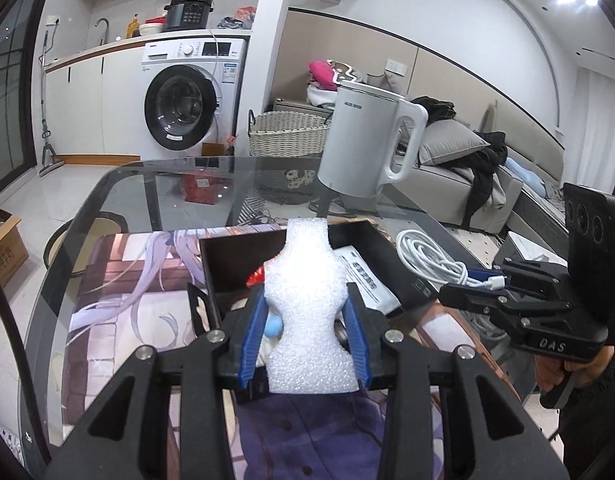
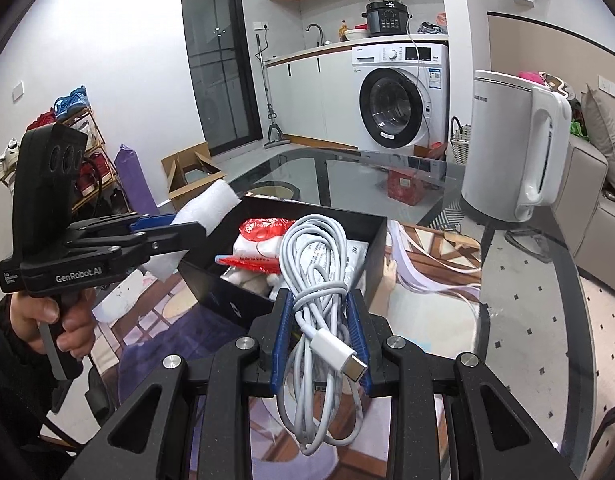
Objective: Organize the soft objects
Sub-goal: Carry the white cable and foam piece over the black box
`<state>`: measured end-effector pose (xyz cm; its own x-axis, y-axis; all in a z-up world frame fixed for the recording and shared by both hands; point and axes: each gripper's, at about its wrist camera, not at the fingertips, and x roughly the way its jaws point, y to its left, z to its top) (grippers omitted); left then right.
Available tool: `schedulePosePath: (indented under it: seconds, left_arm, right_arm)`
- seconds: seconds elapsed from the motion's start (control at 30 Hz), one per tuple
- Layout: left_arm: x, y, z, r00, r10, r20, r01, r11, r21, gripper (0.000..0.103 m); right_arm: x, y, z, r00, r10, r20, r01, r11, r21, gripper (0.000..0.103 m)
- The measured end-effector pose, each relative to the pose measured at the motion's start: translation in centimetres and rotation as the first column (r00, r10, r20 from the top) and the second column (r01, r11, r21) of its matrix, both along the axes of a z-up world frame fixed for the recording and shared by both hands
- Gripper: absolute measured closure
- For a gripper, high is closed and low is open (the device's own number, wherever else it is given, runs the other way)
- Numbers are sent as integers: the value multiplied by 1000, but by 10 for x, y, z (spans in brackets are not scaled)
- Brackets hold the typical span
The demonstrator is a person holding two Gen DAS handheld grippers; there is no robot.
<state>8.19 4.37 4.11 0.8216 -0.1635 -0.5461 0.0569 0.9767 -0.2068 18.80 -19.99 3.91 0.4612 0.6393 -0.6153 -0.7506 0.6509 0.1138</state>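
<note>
The left tongs read "GenRobot.AI"; the right tongs read "DAS".

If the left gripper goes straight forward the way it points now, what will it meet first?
Probably the black box: the left gripper, shut on the white foam piece, points into its open top. The foam would likely touch the packets inside first; depth is unclear.

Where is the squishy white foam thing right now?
The white foam piece is pinched in the left gripper, held just above the near edge of the black box; the right wrist view shows it left of that box.
</note>
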Motion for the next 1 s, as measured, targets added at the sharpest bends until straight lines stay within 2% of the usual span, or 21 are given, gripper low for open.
schedulePosePath:
  seconds: [0.43,1.0]
  left_arm:
    - [25,11,-3,998,53,-13,-53,999,4,66]
    - [53,4,-18,997,66,-43,-65,997,37,66]
  right_arm:
    - [15,38,4,999,33,15,-33,999,21,75]
    - [33,71,3,997,61,48,-59,997,-42,75]
